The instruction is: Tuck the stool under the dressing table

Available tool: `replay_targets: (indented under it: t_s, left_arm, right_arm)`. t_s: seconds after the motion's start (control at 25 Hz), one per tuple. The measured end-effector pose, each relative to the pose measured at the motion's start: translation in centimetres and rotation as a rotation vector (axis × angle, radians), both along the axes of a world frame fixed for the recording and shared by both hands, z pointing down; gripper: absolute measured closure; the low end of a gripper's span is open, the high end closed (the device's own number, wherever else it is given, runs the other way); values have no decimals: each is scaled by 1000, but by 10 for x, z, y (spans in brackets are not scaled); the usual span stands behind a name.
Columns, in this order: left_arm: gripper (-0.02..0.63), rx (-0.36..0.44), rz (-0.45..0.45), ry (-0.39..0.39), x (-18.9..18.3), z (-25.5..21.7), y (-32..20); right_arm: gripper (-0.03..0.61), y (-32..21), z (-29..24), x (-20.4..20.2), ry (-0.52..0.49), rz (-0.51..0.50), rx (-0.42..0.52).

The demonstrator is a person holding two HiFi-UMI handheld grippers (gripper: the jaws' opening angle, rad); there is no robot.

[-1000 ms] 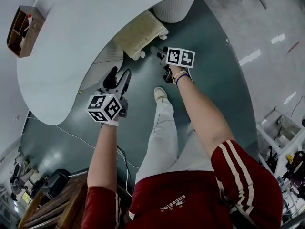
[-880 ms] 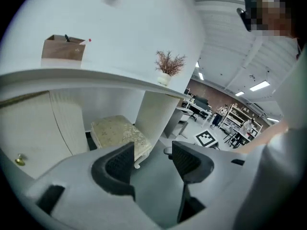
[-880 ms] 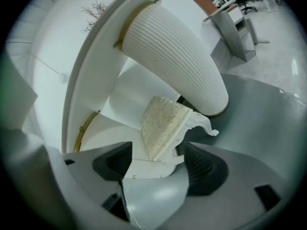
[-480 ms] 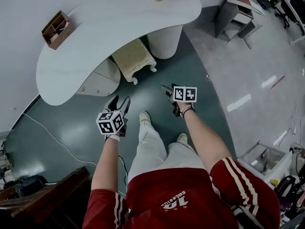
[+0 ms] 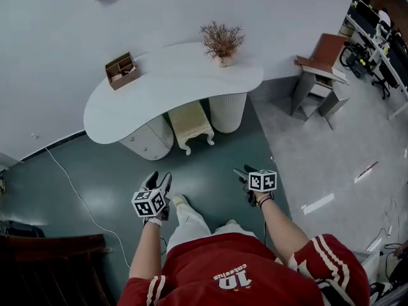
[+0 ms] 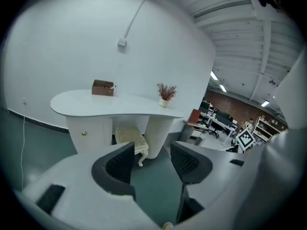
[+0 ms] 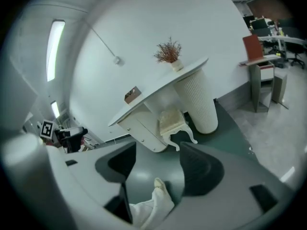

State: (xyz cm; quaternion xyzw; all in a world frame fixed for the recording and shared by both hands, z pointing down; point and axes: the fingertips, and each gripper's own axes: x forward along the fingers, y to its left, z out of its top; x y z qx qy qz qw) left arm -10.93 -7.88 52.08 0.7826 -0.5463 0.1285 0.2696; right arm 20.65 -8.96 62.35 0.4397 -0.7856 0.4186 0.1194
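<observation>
A: Where is the stool (image 5: 190, 121) now?

B: It stands under the dressing table (image 5: 172, 81), between the drawer cabinet (image 5: 152, 142) on its left and the ribbed round column (image 5: 227, 111) on its right. The far part of the cream seat is beneath the white top. The near end, with two curved legs, stays out past the table's edge, on the green floor (image 5: 108, 177).

A: And the left gripper (image 5: 159, 182)?

B: It is well apart from the stool, held above the floor beside the person's shoe (image 5: 179, 201). In the left gripper view its jaws stand apart and nothing is between them; only the floor and the stool are seen far behind.

A: The right gripper (image 5: 245, 171)?

B: It is also well apart from the stool, on the other side of the leg. Its jaws are closing, but there is a clear gap and no object between the pads. Through the gap the right gripper view shows only the floor and the shoe below.

A: What is on the table?

B: A small wooden box (image 5: 121, 70) near the left end and a vase with a dry plant (image 5: 222, 43) near the right end.
</observation>
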Motion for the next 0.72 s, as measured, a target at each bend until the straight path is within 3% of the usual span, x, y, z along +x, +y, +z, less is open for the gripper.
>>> replay_targets:
  t_s: [0.32,0.52,0.72]
  left_arm:
    - [393,206,-6,-48,-28,-129,23]
    - [393,299,87,-51,-29,-196,12]
    - [393,488,161,-59,-32,-294,5]
  right_arm:
    - [339,9,-115,7,98,-133,197]
    - [339,15,-188,-22,143,-192,316]
    - [339,15,-273,-62,139,-176,478]
